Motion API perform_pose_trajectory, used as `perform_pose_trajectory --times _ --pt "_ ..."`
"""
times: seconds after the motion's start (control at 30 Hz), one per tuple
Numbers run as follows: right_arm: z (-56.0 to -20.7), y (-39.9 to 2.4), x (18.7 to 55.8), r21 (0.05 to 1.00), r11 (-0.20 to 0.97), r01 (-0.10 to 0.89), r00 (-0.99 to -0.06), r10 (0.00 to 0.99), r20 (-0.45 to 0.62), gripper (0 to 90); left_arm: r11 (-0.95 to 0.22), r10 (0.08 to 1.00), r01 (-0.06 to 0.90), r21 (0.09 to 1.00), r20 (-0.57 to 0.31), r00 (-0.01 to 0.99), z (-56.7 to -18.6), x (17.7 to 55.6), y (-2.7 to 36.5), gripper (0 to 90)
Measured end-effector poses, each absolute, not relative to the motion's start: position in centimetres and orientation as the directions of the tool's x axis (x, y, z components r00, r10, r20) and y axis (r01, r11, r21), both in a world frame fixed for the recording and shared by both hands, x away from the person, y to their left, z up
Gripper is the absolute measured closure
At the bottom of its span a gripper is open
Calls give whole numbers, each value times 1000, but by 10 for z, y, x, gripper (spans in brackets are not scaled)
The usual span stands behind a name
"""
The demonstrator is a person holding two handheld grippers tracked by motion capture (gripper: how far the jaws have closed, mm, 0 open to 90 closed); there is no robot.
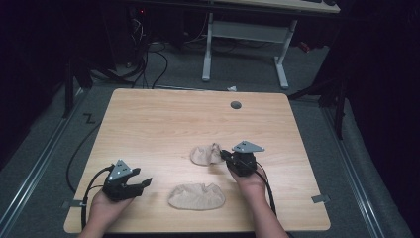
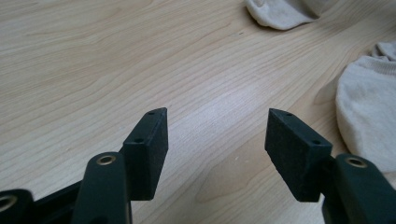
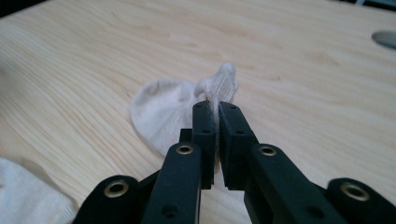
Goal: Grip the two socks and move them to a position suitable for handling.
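Two beige socks lie on the wooden table [image 1: 148,124]. The far sock [image 1: 205,154] sits near the middle; my right gripper [image 1: 225,154] is shut on its edge, and a fold of fabric [image 3: 219,86] sticks up between the pads [image 3: 205,126]. The rest of that sock [image 3: 159,112] rests flat on the wood. The near sock [image 1: 196,196] lies flat toward the front edge. My left gripper [image 1: 143,184] hovers at the front left, jaws open with only bare wood between them [image 2: 217,126]. The near sock [image 2: 369,112] lies just right of its jaws.
A round grey grommet [image 1: 236,105] sits in the table's far right part. Beyond the table stand a white desk frame [image 1: 247,44] and cables on the floor [image 1: 148,59]. Bare wood spreads over the table's left and far half.
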State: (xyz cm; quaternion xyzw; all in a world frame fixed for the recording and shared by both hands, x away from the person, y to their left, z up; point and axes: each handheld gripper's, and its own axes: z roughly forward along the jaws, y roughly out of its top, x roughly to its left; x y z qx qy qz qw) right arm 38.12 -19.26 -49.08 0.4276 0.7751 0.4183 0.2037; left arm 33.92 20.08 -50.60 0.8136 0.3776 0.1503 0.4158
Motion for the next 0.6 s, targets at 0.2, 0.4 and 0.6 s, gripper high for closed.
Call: perform_pose_trajectory --times 0.2,0.4,0.6 --pt "-504 -205 380 785 290 547 -520 853 47 853 -373 736 488 789 -69 673 -504 348 186 427" --pt "-513 -219 380 763 269 588 -480 875 60 811 -360 742 502 786 -85 665 -501 365 158 446" --pt "-515 -223 380 758 269 595 -475 878 61 831 -376 730 506 776 -88 678 -505 388 135 487"
